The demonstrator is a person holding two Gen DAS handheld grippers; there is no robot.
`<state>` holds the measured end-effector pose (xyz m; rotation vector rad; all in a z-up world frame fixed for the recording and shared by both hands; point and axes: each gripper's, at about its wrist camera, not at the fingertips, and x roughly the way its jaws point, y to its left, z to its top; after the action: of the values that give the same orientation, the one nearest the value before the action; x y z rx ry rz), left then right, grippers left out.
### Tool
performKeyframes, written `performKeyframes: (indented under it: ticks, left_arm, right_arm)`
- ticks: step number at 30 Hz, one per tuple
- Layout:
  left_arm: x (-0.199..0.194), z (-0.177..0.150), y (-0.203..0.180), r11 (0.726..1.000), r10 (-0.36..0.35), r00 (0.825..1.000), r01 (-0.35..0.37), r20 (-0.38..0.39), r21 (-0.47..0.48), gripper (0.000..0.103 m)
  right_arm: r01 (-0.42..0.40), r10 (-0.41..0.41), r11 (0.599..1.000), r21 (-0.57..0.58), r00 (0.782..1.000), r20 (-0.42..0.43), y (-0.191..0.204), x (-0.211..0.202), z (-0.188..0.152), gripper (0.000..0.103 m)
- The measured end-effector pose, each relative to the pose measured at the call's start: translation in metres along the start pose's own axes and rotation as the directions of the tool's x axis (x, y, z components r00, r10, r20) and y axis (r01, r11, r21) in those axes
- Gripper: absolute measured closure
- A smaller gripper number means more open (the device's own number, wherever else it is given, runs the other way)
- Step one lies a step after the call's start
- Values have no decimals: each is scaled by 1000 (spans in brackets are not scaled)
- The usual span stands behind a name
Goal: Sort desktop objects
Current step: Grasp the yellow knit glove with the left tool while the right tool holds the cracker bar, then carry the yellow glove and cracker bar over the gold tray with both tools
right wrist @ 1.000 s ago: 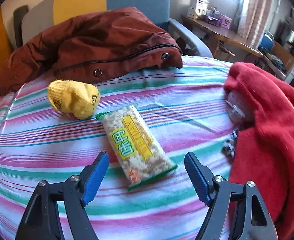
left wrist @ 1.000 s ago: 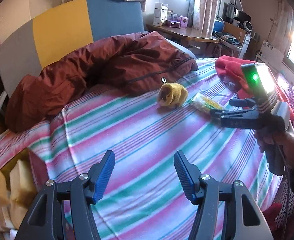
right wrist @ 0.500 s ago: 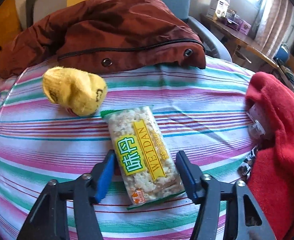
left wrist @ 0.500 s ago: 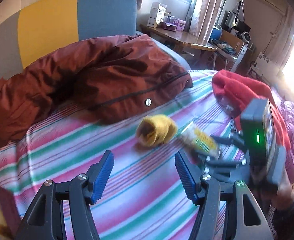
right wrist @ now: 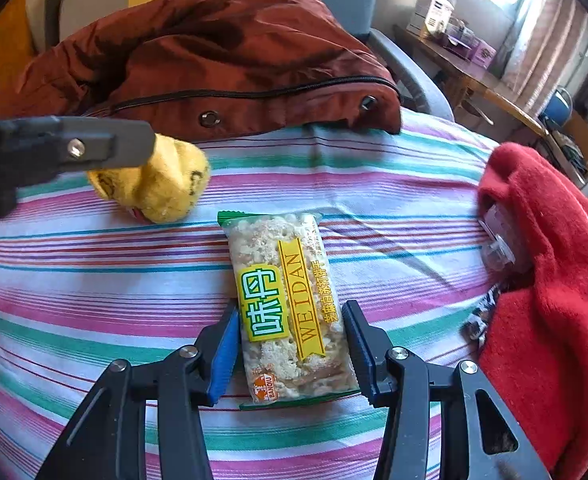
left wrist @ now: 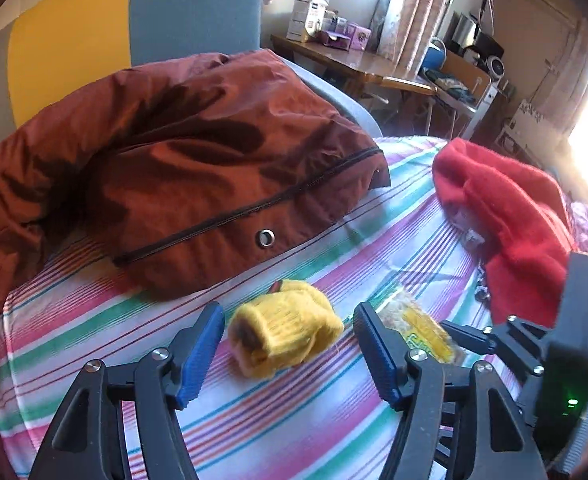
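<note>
A rolled yellow knit glove lies on the striped cloth. My left gripper straddles it, its jaws opening and the blue pads clear of the glove on both sides. To its right lies a clear snack packet with a green and yellow label. My right gripper is closing on the packet's near half, both pads touching its long edges. In the right wrist view one left finger covers part of the glove. The left wrist view shows the packet and the right gripper's fingers.
A rust-brown jacket is heaped across the back of the cloth against a chair. A red fleece is piled at the right, with a small clear plastic item at its edge. A cluttered wooden desk stands behind.
My left gripper has moved in to the right and down until the yellow glove sits between its jaws. The right jaws have closed in from wide apart onto the snack packet.
</note>
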<state>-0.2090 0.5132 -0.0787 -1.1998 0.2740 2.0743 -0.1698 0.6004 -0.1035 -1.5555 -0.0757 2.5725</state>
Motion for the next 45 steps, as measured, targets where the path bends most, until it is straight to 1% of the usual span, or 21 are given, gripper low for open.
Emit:
performKeyframes:
  ticks: [2, 3, 7, 8, 9, 10, 12, 14, 17, 20, 23, 27, 31, 36, 45]
  left_arm:
    - [8, 1, -4, 1000, 15, 1000, -15, -6, 21, 35]
    - [16, 2, -7, 999, 37, 999, -37, -15, 37, 35]
    - [35, 3, -6, 995, 79, 996, -77, -35, 61, 35]
    - [41, 2, -3, 996, 80, 995, -77, -55, 54, 39]
    - [46, 0, 0, 997, 62, 995, -59, -79, 43, 45]
    - [47, -3, 2, 998, 52, 995, -49, -83, 44, 46]
    - [42, -8, 2, 997, 56, 997, -52, -62, 61, 52]
    - [32, -14, 8, 998, 47, 998, -46, -50, 32, 54]
    - [13, -26, 22, 999, 52, 998, -52, -37, -12, 54]
    - [-14, -39, 35, 997, 62, 998, -62, -14, -52, 55]
    - [-40, -54, 45, 994, 83, 996, -82, 11, -75, 55]
    - [-80, -71, 63, 987, 101, 994, -94, 50, -129, 55]
    - [-121, -90, 77, 979, 130, 987, -114, 91, -169, 55]
    - [-163, -109, 89, 970, 165, 978, -137, 130, -202, 55]
    - [-215, -149, 111, 952, 227, 959, -182, 169, -246, 55]
  right_arm:
    - [-1, 1, 1000, 16, 1000, -8, -4, 2, 0, 53]
    - [-3, 3, 1000, 22, 1000, -10, -7, 3, 1, 53]
    - [-6, 7, 1000, 25, 1000, -9, -11, 6, 3, 53]
    - [-3, 3, 1000, 21, 1000, -8, -10, 6, 3, 53]
    - [1, -1, 1000, 14, 1000, -6, -9, 6, 4, 53]
    - [4, -4, 1000, 9, 1000, -4, -9, 6, 4, 53]
    - [12, -12, 1000, -1, 1000, 3, -7, 6, 4, 53]
    - [21, -21, 1000, -19, 1000, 23, -3, 4, 5, 53]
    - [21, -17, 998, -57, 998, 61, 9, -4, 7, 53]
    - [27, -17, 995, -99, 995, 99, 24, -13, 9, 53]
    - [29, -13, 990, -138, 993, 116, 40, -20, 8, 53]
    - [58, -24, 976, -211, 987, 158, 65, -30, 5, 53]
    - [64, -13, 963, -261, 981, 194, 90, -48, 2, 53]
    - [78, -5, 948, -309, 973, 229, 115, -66, 0, 53]
    - [76, 38, 910, -407, 964, 264, 168, -101, -3, 53]
